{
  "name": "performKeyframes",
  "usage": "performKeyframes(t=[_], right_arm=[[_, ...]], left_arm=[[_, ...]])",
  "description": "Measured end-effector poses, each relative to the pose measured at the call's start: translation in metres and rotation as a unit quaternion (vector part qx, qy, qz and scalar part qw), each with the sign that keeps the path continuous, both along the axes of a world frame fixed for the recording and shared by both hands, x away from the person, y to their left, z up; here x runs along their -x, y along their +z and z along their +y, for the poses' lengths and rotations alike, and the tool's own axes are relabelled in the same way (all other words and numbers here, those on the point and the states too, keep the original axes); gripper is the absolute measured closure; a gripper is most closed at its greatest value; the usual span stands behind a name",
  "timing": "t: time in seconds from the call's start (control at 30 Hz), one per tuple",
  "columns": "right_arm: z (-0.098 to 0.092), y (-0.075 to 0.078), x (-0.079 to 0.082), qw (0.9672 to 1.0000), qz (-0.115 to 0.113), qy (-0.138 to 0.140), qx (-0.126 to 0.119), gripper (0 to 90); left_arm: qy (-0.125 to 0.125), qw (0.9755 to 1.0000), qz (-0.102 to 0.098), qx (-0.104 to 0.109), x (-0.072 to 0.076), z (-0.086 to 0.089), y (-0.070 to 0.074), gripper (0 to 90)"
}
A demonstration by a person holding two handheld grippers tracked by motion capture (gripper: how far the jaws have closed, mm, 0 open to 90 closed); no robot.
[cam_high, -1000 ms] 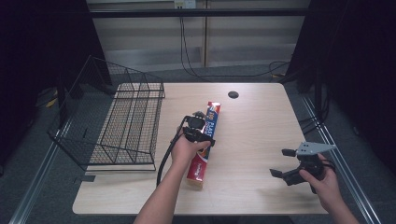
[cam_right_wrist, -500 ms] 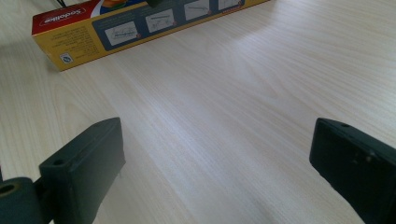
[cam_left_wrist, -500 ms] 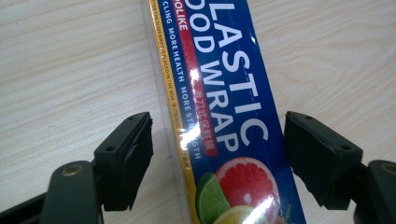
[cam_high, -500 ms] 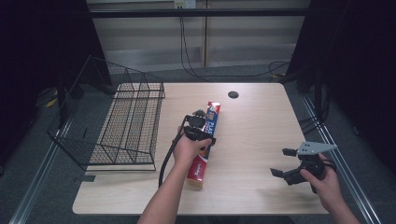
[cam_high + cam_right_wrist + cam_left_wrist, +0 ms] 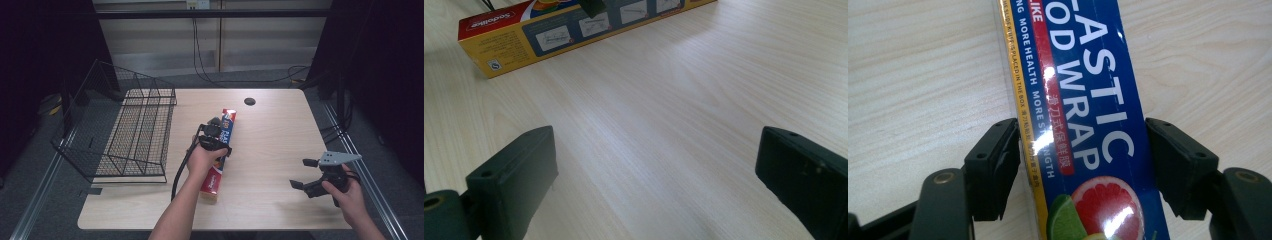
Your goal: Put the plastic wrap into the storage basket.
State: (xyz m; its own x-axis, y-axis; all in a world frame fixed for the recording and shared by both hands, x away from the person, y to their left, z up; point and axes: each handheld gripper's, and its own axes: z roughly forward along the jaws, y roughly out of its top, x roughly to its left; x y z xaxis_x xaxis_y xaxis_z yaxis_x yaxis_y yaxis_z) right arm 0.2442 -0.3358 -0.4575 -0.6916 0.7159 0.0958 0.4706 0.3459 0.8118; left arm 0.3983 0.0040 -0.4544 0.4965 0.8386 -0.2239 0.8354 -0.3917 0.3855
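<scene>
A long box of plastic food wrap, blue, red and yellow, lies lengthwise near the middle of the table. My left gripper points down onto it. In the left gripper view the box runs between the two jaws, and the gripper has just been closing, with its pads now against both long sides. My right gripper hovers open over bare wood at the front right, and nothing lies between its jaws. The box's near end shows ahead of it.
A black wire basket stands on the table's left part and hangs past the left edge. A small dark round hole sits at the back centre. Cables trail on the floor behind the table.
</scene>
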Motion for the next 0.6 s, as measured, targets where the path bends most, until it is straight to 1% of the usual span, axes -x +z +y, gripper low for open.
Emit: performKeyframes(t=[0.07, 0.1, 0.13, 0.17, 0.2, 0.23, 0.27, 0.3, 0.33, 0.37, 0.5, 0.53, 0.57, 0.6], right_arm=[[0.0, 0.0, 0.0, 1.0, -0.001, 0.0, 0.0, 3.0], [0.0, 0.0, 0.0, 1.0, -0.001, -0.001, 0.001, 3.0], [0.0, 0.0, 0.0, 1.0, -0.002, 0.0, 0.0, 3.0], [0.001, 0.0, 0.0, 1.0, -0.001, 0.001, 0.0, 3.0], [0.001, 0.0, 0.0, 1.0, -0.001, 0.001, 0.001, 3.0], [0.001, 0.0, 0.0, 1.0, -0.001, 0.001, 0.0, 3.0], [0.001, 0.0, 0.0, 1.0, -0.001, 0.001, 0.0, 3.0], [0.001, 0.0, 0.0, 1.0, -0.001, 0.002, -0.001, 3.0], [0.001, 0.0, 0.0, 1.0, -0.001, 0.002, -0.001, 3.0], [0.001, 0.0, 0.0, 1.0, -0.003, 0.002, -0.001, 3.0], [0.002, 0.0, -0.001, 1.0, -0.003, 0.003, 0.0, 3.0], [0.002, 0.0, -0.001, 1.0, -0.003, 0.003, 0.001, 3.0], [0.002, 0.0, -0.001, 1.0, -0.003, 0.003, 0.0, 3.0], [0.002, 0.0, -0.001, 1.0, -0.003, 0.003, 0.0, 3.0]], left_arm=[[0.004, 1.0, 0.001, -0.002, 0.0, -0.001, 0.001, 33.4], [0.006, 1.0, 0.006, -0.005, 0.0, -0.001, 0.002, 34.1], [0.014, 0.9998, 0.012, -0.008, 0.0, -0.002, 0.003, 35.4], [0.011, 0.9995, 0.019, -0.025, 0.0, -0.003, 0.006, 37.6], [0.01, 0.9992, 0.02, -0.035, 0.0, -0.005, 0.007, 38.4], [0.009, 0.999, 0.021, -0.039, 0.0, -0.005, 0.009, 39.5], [0.009, 0.999, 0.021, -0.039, 0.0, -0.005, 0.009, 40.8], [0.0, 0.9984, 0.025, -0.05, 0.0, -0.004, 0.013, 42.3], [0.0, 0.9984, 0.025, -0.05, 0.0, -0.004, 0.013, 42.5], [-0.009, 0.9977, 0.033, -0.057, 0.0, -0.002, 0.015, 42.5], [-0.018, 0.9971, 0.042, -0.061, 0.001, 0.002, 0.021, 42.8], [-0.014, 0.9974, 0.043, -0.057, 0.001, 0.003, 0.023, 42.9], [-0.02, 0.9969, 0.045, -0.061, 0.0, 0.006, 0.029, 42.9], [-0.02, 0.9969, 0.045, -0.061, 0.0, 0.006, 0.029, 42.9]])
